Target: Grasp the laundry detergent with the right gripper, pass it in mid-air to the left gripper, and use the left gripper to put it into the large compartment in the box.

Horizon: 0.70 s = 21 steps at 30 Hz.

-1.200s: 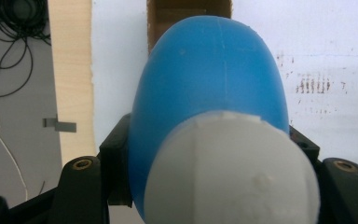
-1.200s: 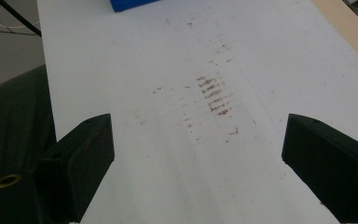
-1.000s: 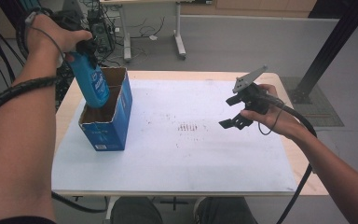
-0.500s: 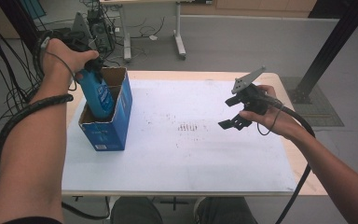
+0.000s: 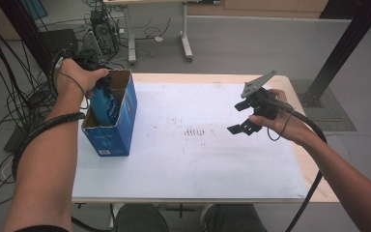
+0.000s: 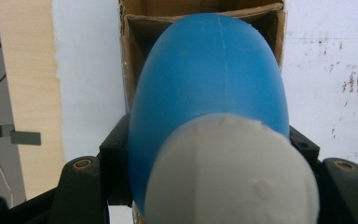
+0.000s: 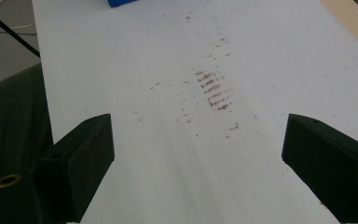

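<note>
While the left gripper [image 5: 101, 86] clamps its fingers [image 6: 116, 154] on the blue bottle [image 5: 104, 104], that bottle has dropped noticeably compared with a second ago: then it hung tilted above the box, now its lower end sits inside the open top of the blue cardboard box [image 5: 108, 135]. The box stands at about 9 o'clock on the white worktop [image 5: 198, 159], near the left edge. In the left gripper view the bottle [image 6: 209, 84] has its white cap [image 6: 233, 172] toward the camera and its rounded blue body pointing straight into the brown box mouth [image 6: 135, 28], so aim looks good and the walls are not visibly snagged.

Meaning for the work: insertion is under way, roughly halfway by my judgement; the bottle has not bottomed out and is not let go yet. Next is likely more lowering, then release. Risk: the box could tip or slide if the bottle drags on a wall, nothing braces it.

The right gripper [image 5: 244, 118] hovers at about 3 o'clock over the worktop, same spot as before, fingers [image 7: 81, 161] spread wide with nothing between them, just the stained patch [image 7: 214, 91] of the surface below.
</note>
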Each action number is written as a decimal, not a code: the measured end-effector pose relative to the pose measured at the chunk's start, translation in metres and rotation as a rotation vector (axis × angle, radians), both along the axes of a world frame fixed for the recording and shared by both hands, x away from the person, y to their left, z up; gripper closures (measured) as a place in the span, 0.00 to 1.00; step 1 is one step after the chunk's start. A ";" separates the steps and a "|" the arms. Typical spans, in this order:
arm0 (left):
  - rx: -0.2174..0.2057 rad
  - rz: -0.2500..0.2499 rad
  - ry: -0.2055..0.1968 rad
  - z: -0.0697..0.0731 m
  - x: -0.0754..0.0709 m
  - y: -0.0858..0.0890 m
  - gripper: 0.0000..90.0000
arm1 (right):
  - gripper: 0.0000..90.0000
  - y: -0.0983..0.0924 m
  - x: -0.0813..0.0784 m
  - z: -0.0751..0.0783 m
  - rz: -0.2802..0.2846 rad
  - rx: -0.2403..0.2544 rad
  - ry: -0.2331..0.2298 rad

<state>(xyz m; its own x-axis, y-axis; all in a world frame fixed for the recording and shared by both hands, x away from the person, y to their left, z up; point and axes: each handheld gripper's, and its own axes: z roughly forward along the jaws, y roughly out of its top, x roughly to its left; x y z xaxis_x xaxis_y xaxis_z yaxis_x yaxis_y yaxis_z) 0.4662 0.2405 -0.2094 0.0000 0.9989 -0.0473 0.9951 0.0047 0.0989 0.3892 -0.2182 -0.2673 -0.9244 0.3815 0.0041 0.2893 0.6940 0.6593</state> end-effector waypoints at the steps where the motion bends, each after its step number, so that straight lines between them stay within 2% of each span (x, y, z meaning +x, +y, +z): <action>1: 0.004 -0.003 -0.003 -0.004 -0.001 0.000 0.42 | 0.10 0.000 0.000 -0.001 0.001 0.002 0.001; 21: 0.007 -0.009 0.001 -0.038 -0.005 -0.006 0.42 | 0.10 0.000 0.000 -0.006 0.001 0.002 0.008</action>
<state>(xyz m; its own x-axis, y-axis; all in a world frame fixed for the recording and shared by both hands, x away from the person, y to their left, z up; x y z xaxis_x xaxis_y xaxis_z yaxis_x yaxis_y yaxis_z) 0.4612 0.2343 -0.2470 0.0086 0.9992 -0.0400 0.9951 -0.0047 0.0983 0.3889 -0.2184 -0.2734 -0.9247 0.3806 0.0125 0.2942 0.6932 0.6579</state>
